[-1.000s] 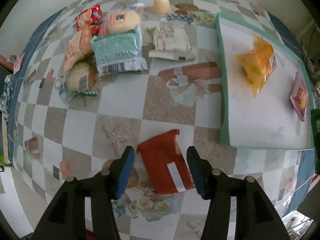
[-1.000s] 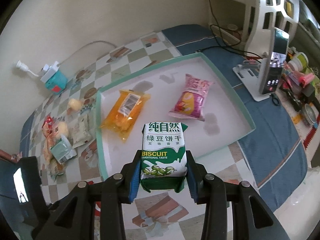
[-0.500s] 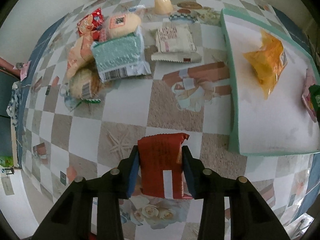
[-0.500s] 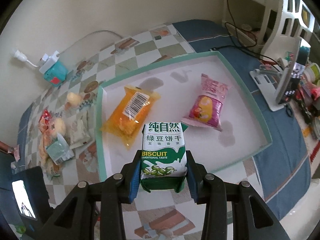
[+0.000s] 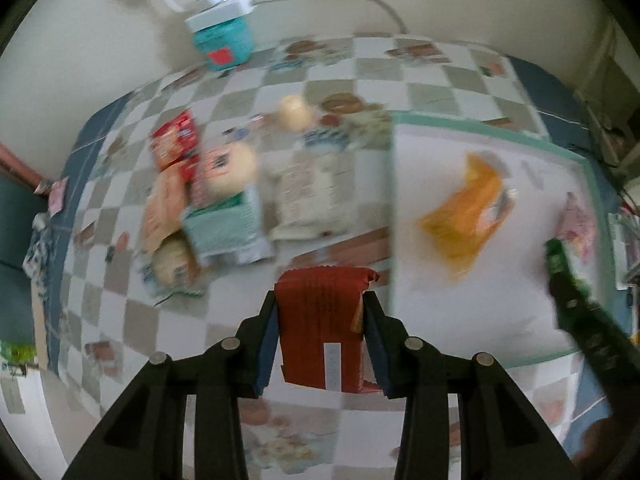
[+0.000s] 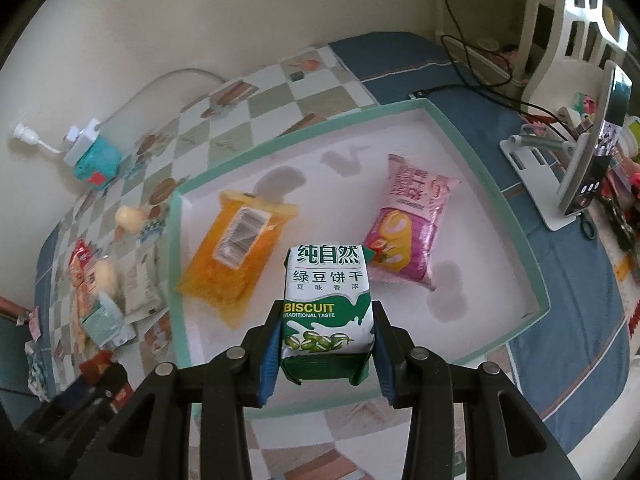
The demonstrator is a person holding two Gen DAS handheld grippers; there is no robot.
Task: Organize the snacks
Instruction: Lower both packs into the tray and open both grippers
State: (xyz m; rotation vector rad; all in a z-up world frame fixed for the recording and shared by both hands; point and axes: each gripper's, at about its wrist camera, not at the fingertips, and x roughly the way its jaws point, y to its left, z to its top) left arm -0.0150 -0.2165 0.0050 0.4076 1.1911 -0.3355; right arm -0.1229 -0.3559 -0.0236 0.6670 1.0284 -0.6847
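My left gripper (image 5: 320,320) is shut on a red snack packet (image 5: 324,320) and holds it above the checkered tablecloth, just left of the white tray with the green rim (image 5: 460,312). My right gripper (image 6: 325,336) is shut on a green and white biscuit packet (image 6: 326,292) and holds it over the tray's near part (image 6: 480,264). An orange packet (image 6: 236,256) and a pink packet (image 6: 412,224) lie in the tray. The right gripper with its green packet also shows in the left wrist view (image 5: 560,264).
A pile of loose snacks (image 5: 208,204) lies on the tablecloth left of the tray, with a white packet (image 5: 308,200) beside it. A teal power block (image 5: 222,36) stands by the wall. A phone on a stand (image 6: 588,160) and cables are right of the tray.
My left gripper closed on the red packet, lifted it off the cloth and tilted up. My right gripper carried the biscuit packet further over the tray.
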